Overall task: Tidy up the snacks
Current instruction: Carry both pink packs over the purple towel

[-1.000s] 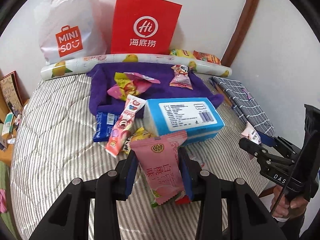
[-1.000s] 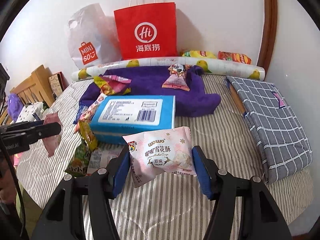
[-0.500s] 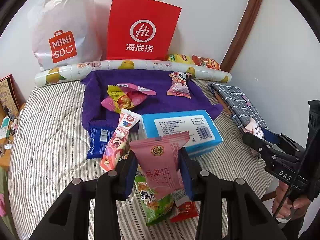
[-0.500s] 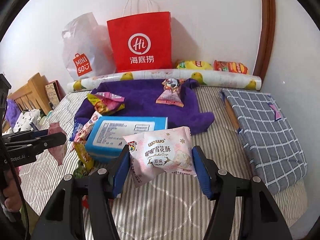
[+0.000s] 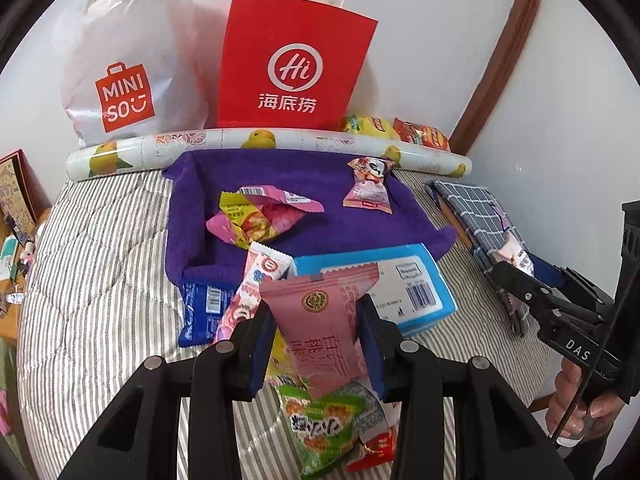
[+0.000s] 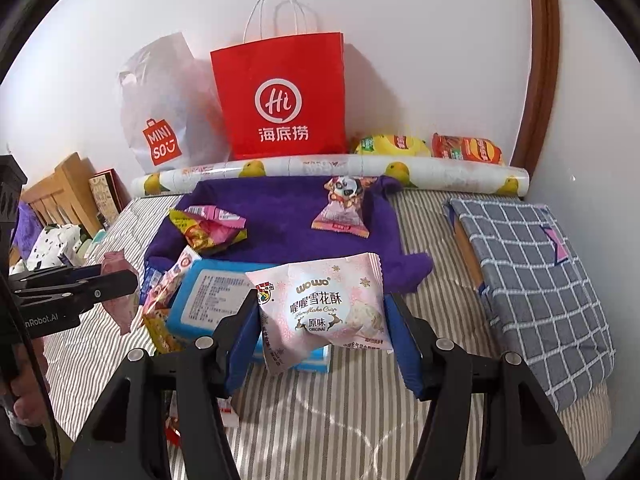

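My left gripper (image 5: 316, 344) is shut on a pink peach-flavour snack packet (image 5: 324, 328), held above the striped bed. My right gripper (image 6: 320, 332) is shut on a pale pink WOWO snowflake-crisp packet (image 6: 324, 312), also held up. A purple towel (image 5: 304, 184) lies further back with a pink-yellow wrapper pile (image 5: 256, 220) and a dog-print candy bag (image 5: 368, 188) on it. A blue tissue pack (image 5: 404, 288) lies in front of the towel, with loose snacks (image 5: 324, 420) beside and below it. The left gripper also shows in the right wrist view (image 6: 80, 284).
A red Hi paper bag (image 5: 292, 64) and a white MINISO bag (image 5: 120, 76) stand against the wall behind a rolled fruit-print mat (image 5: 256, 144). Yellow and red chip bags (image 6: 424, 148) lie behind the roll. A grey checked cushion (image 6: 532, 264) lies right.
Both grippers have lifted and pulled back with their packets still held. More of the bed and the bags at the wall has come into view.
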Demonstrator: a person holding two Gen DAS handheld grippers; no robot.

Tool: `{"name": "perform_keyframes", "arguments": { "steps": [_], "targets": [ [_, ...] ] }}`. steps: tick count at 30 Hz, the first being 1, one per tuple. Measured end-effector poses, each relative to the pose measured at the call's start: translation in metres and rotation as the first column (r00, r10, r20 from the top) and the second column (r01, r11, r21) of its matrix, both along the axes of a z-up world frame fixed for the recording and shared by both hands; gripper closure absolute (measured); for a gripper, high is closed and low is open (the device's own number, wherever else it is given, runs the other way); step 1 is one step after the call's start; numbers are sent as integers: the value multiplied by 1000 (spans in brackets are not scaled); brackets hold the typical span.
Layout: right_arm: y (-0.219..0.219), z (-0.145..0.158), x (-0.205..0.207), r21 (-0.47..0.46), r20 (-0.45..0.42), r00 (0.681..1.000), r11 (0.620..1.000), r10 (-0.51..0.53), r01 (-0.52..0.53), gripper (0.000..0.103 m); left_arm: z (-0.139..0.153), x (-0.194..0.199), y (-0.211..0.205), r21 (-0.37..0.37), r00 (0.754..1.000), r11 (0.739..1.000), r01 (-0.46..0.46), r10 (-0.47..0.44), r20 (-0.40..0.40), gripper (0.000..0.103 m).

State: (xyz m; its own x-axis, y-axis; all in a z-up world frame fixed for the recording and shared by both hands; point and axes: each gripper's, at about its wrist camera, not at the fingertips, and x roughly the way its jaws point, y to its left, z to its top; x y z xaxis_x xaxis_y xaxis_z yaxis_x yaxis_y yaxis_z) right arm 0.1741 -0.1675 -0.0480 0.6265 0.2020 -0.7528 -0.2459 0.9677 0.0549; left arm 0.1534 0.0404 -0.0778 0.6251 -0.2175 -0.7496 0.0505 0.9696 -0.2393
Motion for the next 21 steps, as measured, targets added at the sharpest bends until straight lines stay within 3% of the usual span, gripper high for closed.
{"name": "perform_keyframes", "arguments": {
  "steps": [21],
  "targets": [
    [13, -30, 98, 49, -29, 999, 999, -17, 19, 43, -16, 84, 26, 44, 997, 997, -65, 67, -40, 65]
  ]
}}
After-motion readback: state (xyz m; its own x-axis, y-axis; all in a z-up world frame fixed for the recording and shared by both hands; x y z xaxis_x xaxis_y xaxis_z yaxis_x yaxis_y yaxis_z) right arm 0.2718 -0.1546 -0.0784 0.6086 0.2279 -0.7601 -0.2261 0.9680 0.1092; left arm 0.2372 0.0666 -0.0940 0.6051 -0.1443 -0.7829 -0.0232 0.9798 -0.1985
